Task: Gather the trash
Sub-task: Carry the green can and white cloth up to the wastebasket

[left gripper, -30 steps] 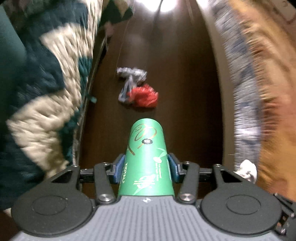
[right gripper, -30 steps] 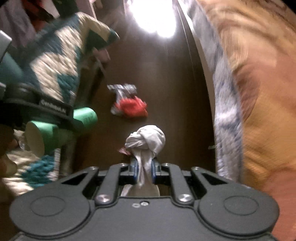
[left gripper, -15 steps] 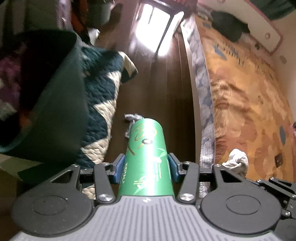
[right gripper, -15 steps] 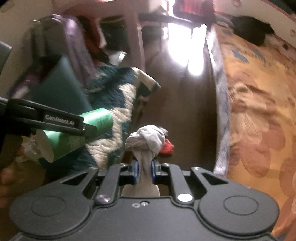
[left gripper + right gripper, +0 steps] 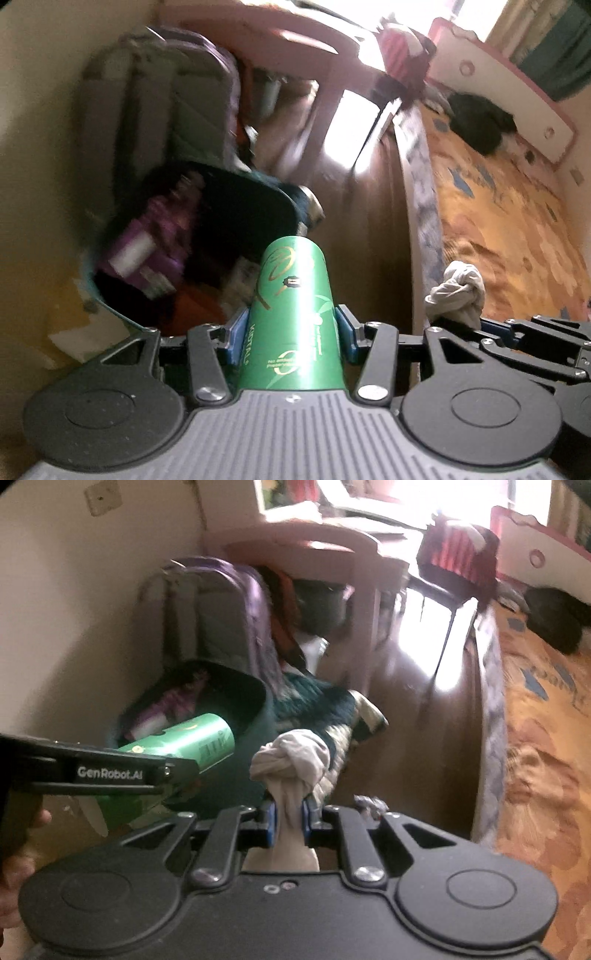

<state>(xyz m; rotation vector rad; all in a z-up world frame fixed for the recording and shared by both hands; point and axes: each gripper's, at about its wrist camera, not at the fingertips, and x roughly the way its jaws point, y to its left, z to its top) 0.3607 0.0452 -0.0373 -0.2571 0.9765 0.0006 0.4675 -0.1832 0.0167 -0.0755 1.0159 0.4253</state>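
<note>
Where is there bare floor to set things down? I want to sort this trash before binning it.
The dark wooden floor strip between the teal-and-cream zigzag rug and the orange patterned bedspread is mostly bare; a small crumpled scrap lies at its near end. The corner with the dark green bin and grey-purple bag is crowded.

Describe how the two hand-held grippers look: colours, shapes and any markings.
The left hand-held gripper has black linkage arms with silver pivot screws, blue finger pads, two round black discs and a ribbed grey body. The right hand-held gripper matches, but with a smooth black body. White lettering "GenRobot.AI" runs along the left one's side.
</note>
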